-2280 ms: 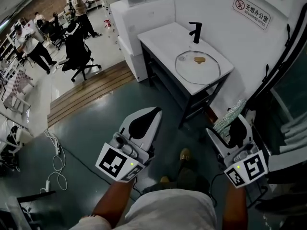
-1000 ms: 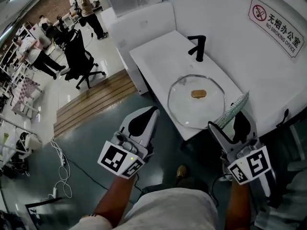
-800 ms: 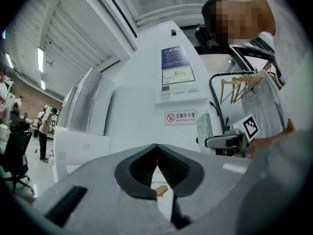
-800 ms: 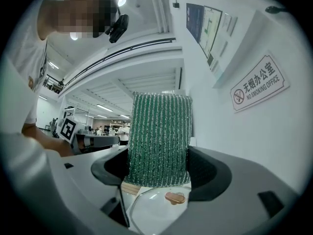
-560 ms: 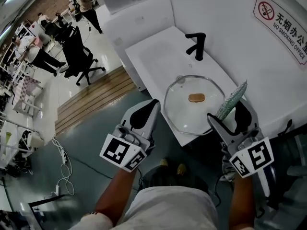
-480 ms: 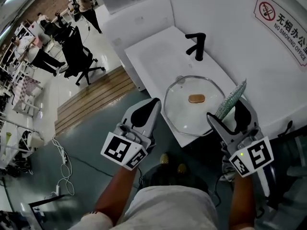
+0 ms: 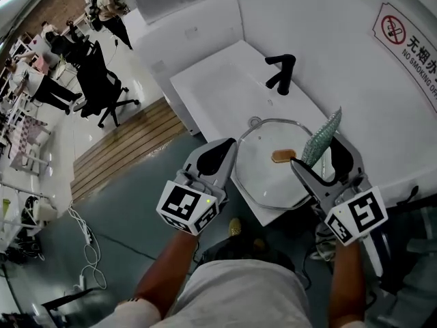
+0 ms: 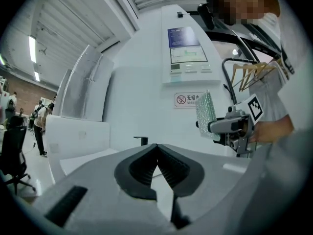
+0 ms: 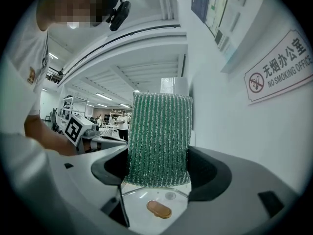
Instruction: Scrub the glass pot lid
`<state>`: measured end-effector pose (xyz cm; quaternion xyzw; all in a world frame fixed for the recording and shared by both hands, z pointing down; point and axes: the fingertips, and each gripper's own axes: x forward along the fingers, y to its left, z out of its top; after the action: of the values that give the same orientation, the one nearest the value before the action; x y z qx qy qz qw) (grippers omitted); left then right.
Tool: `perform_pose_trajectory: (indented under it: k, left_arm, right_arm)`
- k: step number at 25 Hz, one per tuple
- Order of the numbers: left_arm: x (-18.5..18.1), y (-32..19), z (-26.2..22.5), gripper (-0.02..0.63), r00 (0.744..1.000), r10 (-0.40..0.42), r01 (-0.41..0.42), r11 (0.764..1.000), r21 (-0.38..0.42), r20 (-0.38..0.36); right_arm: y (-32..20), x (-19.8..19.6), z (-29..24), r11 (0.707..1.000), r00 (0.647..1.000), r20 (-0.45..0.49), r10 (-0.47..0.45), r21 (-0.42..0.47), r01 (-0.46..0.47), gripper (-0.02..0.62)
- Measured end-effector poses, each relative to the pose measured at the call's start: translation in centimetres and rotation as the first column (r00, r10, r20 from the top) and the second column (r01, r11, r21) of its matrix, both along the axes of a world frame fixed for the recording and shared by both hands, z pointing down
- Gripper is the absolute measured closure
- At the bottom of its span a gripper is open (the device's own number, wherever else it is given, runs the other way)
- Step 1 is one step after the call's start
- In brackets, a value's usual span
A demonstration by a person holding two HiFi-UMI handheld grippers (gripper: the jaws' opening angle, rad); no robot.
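A: Where's the lid?

B: Glass pot lid (image 7: 268, 186) is lying flat on the white countertop (image 7: 212, 87), just ahead of & below the right gripper (image 7: 317, 157), w/ its brown handle (image 7: 282, 156) facing up.

A: Grippers?

B: The right one is clamping a green scrub pad (image 7: 322, 137), which is sticking out past its tips and isn't touching glass. Left gripper (image 7: 227, 145) is hovering w/ jaws pressed together and empty, the lid's edge just to its right.

A: Progress?

B: Prob. at approach stage, no scrubbing showing yet. Remaining, imo: bring pad down, steady lid, scrub.
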<state>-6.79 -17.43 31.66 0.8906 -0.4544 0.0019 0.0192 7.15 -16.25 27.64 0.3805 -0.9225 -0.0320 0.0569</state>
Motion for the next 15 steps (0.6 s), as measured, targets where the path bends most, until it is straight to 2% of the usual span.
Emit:
perform_pose_trajectory:
  k: [5, 9, 12, 15]
  left_arm:
    - [-0.9, -3.3, 1.8, 0.591, 1.0, 0.023, -0.023, 0.998, -0.053, 0.016]
    - [-1.2, -5.4, 4.0, 0.591, 0.998, 0.046, -0.041, 0.991, -0.126, 0.036]
    - [-1.3, -6.6, 6.2, 0.59, 0.996, 0.07, -0.058, 0.979, -0.197, 0.056]
    - [-1.2, -7.4, 8.5, 0.589, 0.993, 0.089, -0.066, 0.961, -0.267, 0.076]
  right_arm:
    - [-2.7, -1.8, 0.5, 1.0, 0.998, -0.061, 0.016, -0.02, -0.018, 0.247]
    - [-4.6, -3.1, 1.8, 0.997, 0.989, -0.148, 0.019, -0.065, -0.029, 0.247]
    - [-6.0, -3.9, 3.4, 0.993, 0.97, -0.243, 0.006, -0.115, -0.035, 0.247]
    - [-7.2, -4.4, 5.4, 0.984, 0.932, -0.362, -0.027, -0.176, -0.04, 0.247]
